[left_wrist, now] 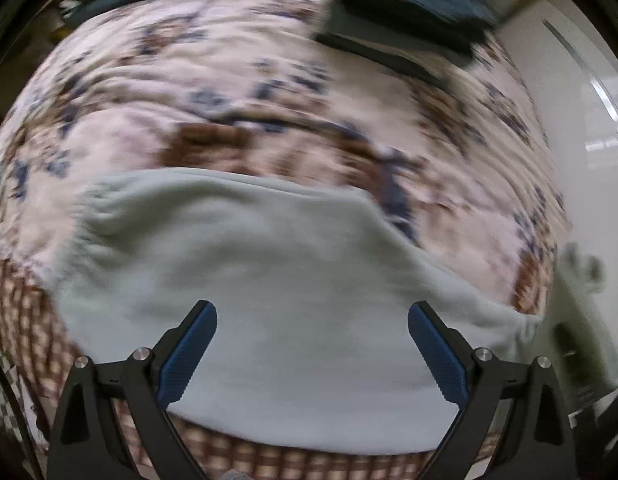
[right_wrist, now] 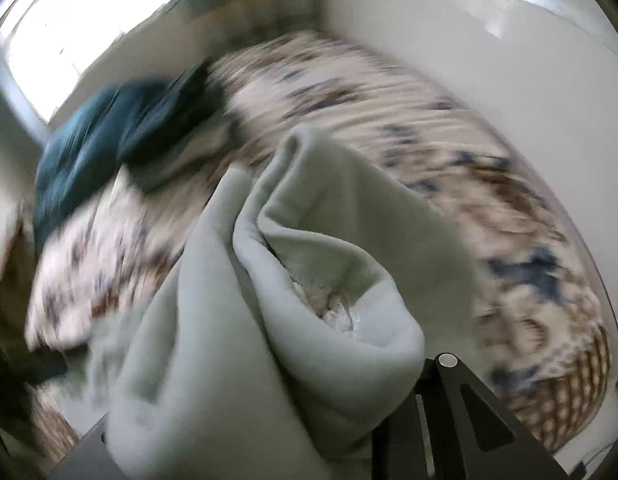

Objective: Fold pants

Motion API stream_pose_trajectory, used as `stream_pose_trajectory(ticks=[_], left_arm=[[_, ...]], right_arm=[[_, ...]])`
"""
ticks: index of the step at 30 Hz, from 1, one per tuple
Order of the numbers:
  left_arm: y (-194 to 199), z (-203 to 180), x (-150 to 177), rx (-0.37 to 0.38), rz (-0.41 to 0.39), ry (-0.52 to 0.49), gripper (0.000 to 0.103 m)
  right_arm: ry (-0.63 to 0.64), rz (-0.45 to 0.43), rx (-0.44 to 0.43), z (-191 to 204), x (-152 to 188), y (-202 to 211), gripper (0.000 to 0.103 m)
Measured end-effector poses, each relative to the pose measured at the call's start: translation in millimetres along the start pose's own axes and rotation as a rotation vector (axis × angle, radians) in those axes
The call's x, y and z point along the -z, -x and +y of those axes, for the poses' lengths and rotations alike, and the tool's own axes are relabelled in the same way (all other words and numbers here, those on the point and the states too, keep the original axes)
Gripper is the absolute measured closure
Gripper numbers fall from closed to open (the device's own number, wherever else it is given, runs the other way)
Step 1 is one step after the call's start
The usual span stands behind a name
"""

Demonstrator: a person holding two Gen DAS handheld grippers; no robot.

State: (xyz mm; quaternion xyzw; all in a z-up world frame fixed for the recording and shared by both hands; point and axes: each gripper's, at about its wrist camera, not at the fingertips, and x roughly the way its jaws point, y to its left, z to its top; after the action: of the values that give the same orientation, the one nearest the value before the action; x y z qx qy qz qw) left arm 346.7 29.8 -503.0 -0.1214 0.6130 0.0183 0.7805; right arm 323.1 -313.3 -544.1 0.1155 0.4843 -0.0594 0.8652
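Note:
Pale green fleece pants [left_wrist: 249, 260] lie spread on the patterned bedspread [left_wrist: 189, 100]. My left gripper [left_wrist: 312, 308] hangs just above them, its blue-padded fingers [left_wrist: 189, 352] wide apart with nothing between them. In the right wrist view the same pants [right_wrist: 309, 240] are bunched up and lifted off the bed, showing a white fleecy lining. The cloth drapes over my right gripper [right_wrist: 321, 380] and hides its fingertips. Only part of its black frame [right_wrist: 461, 408] shows. It appears shut on the pants.
Dark teal folded cloth [left_wrist: 409, 12] lies at the far end of the bed, also visible as a teal heap [right_wrist: 109, 132]. A white wall [left_wrist: 569, 100] runs along the bed's right side. A bright window [right_wrist: 89, 20] is at upper left. Both views are motion-blurred.

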Motion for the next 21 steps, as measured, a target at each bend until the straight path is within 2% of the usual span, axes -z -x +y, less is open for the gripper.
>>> stream_pose_trajectory(ticks=[3, 6, 9, 12, 14, 16, 17, 18, 21], left_arm=[[7.1, 52.2, -8.1, -0.043, -0.013, 0.025, 0.005], [6.2, 83.7, -13.6, -0.062, -0.012, 0.042, 0.005], [4.0, 111.7, -16.9, -0.063, -0.006, 0.066, 0.005], [0.9, 128.3, -18.3, -0.049, -0.006, 0.081, 0.005], [-2.9, 129.9, -20.3, -0.039, 0.003, 0.078, 0.005], [-6.1, 127.9, -21.2, -0.019, 0.013, 0.075, 0.005], [-6.4, 126.2, -21.1, -0.011, 0.016, 0.073, 0.005], [-6.7, 123.0, -20.5, -0.001, 0.022, 0.069, 0.005], [-6.8, 100.7, -19.1, 0.073, 0.04, 0.034, 0.005]], right_arm=[[0.18, 0.085, 0.008, 92.9, 45.2, -43.6, 0.082], [0.268, 0.17, 0.047, 148.5, 93.3, -79.4, 0.082], [0.305, 0.175, 0.1, 166.5, 116.2, -84.5, 0.082], [0.319, 0.177, 0.131, 171.8, 119.3, -83.8, 0.081], [0.325, 0.208, 0.135, 171.7, 111.7, -92.8, 0.074], [0.316, 0.27, 0.07, 167.1, 96.6, -96.7, 0.053], [0.292, 0.311, -0.002, 167.4, 91.7, -92.7, 0.035], [0.242, 0.347, -0.097, 162.4, 85.2, -82.6, 0.027], [0.054, 0.365, -0.26, 129.7, 68.4, -45.3, 0.026]])
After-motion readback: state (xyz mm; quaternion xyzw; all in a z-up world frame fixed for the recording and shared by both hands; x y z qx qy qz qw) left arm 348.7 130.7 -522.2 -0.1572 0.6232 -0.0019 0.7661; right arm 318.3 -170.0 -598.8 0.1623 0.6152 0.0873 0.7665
